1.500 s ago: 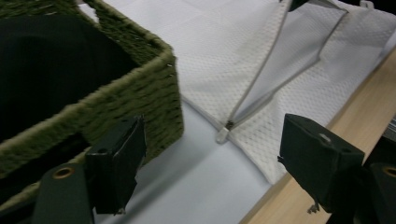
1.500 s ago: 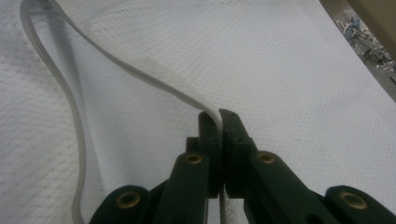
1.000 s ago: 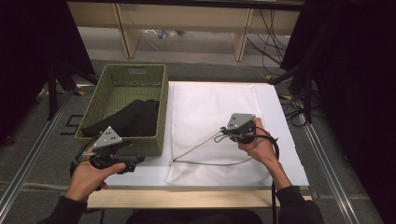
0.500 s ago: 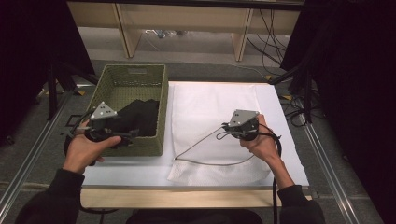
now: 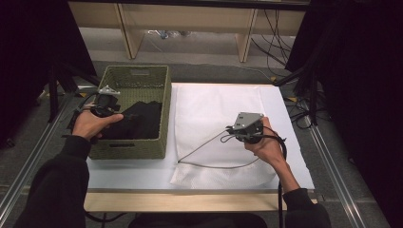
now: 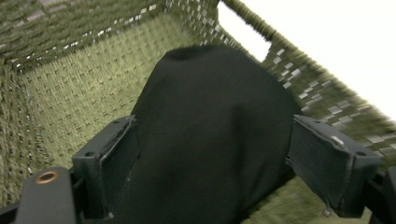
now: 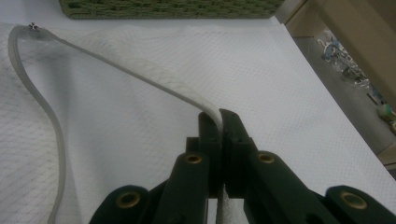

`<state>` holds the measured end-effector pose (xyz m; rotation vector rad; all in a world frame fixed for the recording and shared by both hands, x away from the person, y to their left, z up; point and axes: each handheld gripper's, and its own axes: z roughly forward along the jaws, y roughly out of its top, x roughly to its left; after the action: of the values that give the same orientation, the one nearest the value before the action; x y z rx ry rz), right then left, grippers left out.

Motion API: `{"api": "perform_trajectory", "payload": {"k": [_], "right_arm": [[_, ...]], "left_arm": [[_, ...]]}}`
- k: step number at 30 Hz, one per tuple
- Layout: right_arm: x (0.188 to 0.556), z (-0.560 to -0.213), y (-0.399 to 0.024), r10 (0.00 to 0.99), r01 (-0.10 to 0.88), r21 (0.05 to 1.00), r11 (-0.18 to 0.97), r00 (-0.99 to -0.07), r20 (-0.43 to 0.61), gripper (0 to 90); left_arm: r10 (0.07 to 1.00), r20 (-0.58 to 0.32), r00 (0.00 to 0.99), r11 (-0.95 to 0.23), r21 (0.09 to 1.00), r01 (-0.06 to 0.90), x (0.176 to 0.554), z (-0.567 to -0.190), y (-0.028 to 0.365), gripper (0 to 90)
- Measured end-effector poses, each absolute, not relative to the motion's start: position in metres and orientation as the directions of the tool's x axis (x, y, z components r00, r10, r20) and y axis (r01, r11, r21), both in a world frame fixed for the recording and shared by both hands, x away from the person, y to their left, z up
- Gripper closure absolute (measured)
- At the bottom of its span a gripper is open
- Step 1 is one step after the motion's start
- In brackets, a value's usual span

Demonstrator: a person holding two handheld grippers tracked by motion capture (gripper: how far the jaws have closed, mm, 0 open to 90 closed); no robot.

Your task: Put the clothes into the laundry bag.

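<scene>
While the right gripper (image 5: 234, 131) pinches one mesh bag (image 5: 214, 109), the left gripper (image 6: 212, 154) gapes over one black garment (image 6: 210, 135).

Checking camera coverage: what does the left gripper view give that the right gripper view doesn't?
Left gripper view: the inside of the green woven basket, with a black garment lying between the jaws of the left hand-held gripper, which have just been opening.

Right gripper view: the right hand-held gripper shut on the grey edge band of the white mesh bag, which is spread flat.

Shared: the basket, seen from inside in the left gripper view and as an outer wall at the top of the right gripper view.
</scene>
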<state>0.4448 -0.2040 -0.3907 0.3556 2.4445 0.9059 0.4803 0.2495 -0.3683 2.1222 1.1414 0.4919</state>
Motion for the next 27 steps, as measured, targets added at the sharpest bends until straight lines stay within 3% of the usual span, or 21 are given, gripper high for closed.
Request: {"api": "perform_trajectory", "payload": {"k": [5, 11, 13, 18, 22, 27], "right_arm": [[0.446, -0.393, -0.205, 0.401, 0.068, 0.662, 0.747, -0.840, -0.366, 88.9], [0.446, -0.394, -0.204, 0.397, 0.065, 0.661, 0.747, -0.841, -0.366, 88.9], [0.445, -0.394, -0.204, 0.400, 0.072, 0.661, 0.747, -0.843, -0.360, 88.9], [0.443, -0.395, -0.203, 0.407, 0.082, 0.662, 0.745, -0.843, -0.353, 88.9], [0.445, -0.396, -0.203, 0.396, 0.072, 0.654, 0.753, -0.844, -0.363, 88.8], [0.444, -0.397, -0.202, 0.408, 0.086, 0.656, 0.750, -0.841, -0.357, 88.8]], "left_arm": [[0.814, 0.085, 0.575, -0.488, 0.636, 0.597, 0.500, -0.380, 0.246, 19.6], [0.793, 0.056, 0.607, -0.518, 0.588, 0.622, 0.516, -0.396, 0.235, 19.1], [0.765, 0.045, 0.643, -0.545, 0.578, 0.607, 0.520, -0.403, 0.233, 13.7], [0.762, 0.022, 0.647, -0.539, 0.576, 0.615, 0.526, -0.416, 0.237, 13.7], [0.758, 0.001, 0.652, -0.555, 0.525, 0.645, 0.528, -0.428, 0.235, 2.9], [0.732, 0.007, 0.681, -0.608, 0.456, 0.650, 0.529, -0.446, 0.224, 0.0]]}}
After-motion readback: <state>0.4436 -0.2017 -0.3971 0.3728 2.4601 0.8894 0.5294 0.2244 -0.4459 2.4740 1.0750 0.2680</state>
